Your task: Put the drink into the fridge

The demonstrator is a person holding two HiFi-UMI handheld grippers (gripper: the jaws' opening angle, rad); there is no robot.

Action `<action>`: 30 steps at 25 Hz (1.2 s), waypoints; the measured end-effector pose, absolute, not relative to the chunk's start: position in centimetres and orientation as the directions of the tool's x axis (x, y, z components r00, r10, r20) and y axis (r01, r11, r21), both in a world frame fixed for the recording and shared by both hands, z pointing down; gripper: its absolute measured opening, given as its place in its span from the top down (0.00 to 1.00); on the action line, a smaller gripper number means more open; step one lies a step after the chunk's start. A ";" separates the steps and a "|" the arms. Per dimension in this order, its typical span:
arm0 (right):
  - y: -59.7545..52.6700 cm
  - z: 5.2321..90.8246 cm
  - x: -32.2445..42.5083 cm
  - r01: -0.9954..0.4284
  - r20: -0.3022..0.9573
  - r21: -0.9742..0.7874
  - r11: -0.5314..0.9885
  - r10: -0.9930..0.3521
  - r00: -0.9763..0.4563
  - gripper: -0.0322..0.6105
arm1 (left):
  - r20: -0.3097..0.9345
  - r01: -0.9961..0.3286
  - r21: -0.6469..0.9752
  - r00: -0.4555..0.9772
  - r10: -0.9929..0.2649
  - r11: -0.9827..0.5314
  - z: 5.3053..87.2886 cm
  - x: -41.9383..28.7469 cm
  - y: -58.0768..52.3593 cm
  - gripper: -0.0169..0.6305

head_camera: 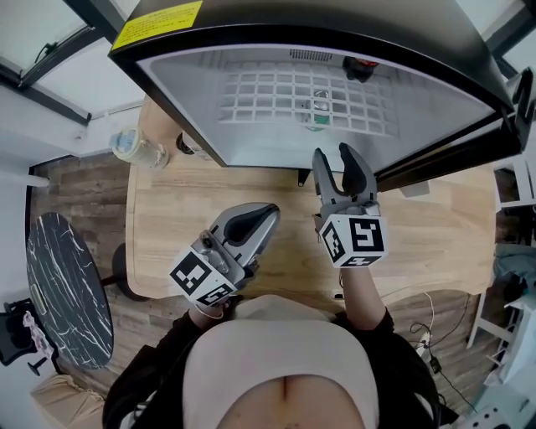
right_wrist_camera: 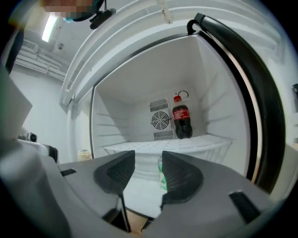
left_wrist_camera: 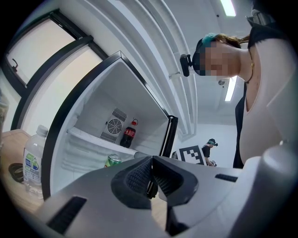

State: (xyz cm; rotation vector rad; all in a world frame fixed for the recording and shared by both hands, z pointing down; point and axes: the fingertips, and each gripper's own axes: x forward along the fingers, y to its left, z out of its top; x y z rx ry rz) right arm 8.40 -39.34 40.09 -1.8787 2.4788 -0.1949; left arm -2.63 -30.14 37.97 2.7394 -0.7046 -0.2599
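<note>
**Both tools hanging before the open fridge, drink can sitting inside**

The right tool (right_wrist_camera: 148,160) is pointing straight into the open fridge (head_camera: 251,25). Its jaws are standing spread with a clear gap between them, and nothing is sitting in that gap. The green drink can (right_wrist_camera: 161,174) is showing as a thin sliver through the gap, well beyond the pads. It is standing upright on the fridge floor, below the white wire shelf (right_wrist_camera: 167,144). A cola bottle (right_wrist_camera: 181,121) is standing upright on that shelf, higher up and further back from this tool. It is just beside the round fan grille on the rear wall.

The left tool (left_wrist_camera: 150,176) is hanging beside the right one, a little further out from the fridge opening. Its jaws are pressed together with nothing between the pads. From this tool the can is lying ahead and to the left, inside the cabinet. A clear water bottle (left_wrist_camera: 33,162) is standing on the wooden tabletop (head_camera: 167,218), further left of this tool and outside the fridge, near its side wall.

In the head view both tools are hovering over the tabletop, close in front of the person's body.
</note>
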 end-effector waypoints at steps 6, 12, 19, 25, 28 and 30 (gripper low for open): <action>-37.1 37.6 8.3 -0.947 -0.013 -0.147 0.286 -0.958 -0.288 0.81 | -0.112 -0.422 0.316 0.873 -0.475 -0.850 37.3 -2.1 -29.7 0.95; -35.2 36.4 7.7 -0.937 -0.038 -0.149 0.317 -0.948 -0.315 0.87 | -0.125 -0.402 0.305 0.882 -0.455 -0.863 36.7 -1.6 -29.4 0.95; -33.0 35.9 7.1 -0.932 -0.049 -0.145 0.331 -0.944 -0.328 0.89 | -0.137 -0.386 0.300 0.888 -0.439 -0.873 36.4 -1.3 -28.8 0.95; -31.4 35.6 6.6 -0.935 -0.044 -0.138 0.326 -0.945 -0.323 0.90 | -0.159 -0.377 0.278 0.889 -0.430 -0.883 35.3 -1.2 -27.8 0.95; -30.5 34.7 6.7 -0.934 -0.056 -0.125 0.334 -0.942 -0.330 0.90 | -0.172 -0.379 0.259 0.887 -0.428 -0.888 34.5 -1.0 -27.3 0.95; -29.7 34.2 6.7 -0.932 -0.064 -0.122 0.341 -0.940 -0.335 0.90 | -0.178 -0.380 0.250 0.886 -0.428 -0.890 34.0 -0.9 -26.7 0.95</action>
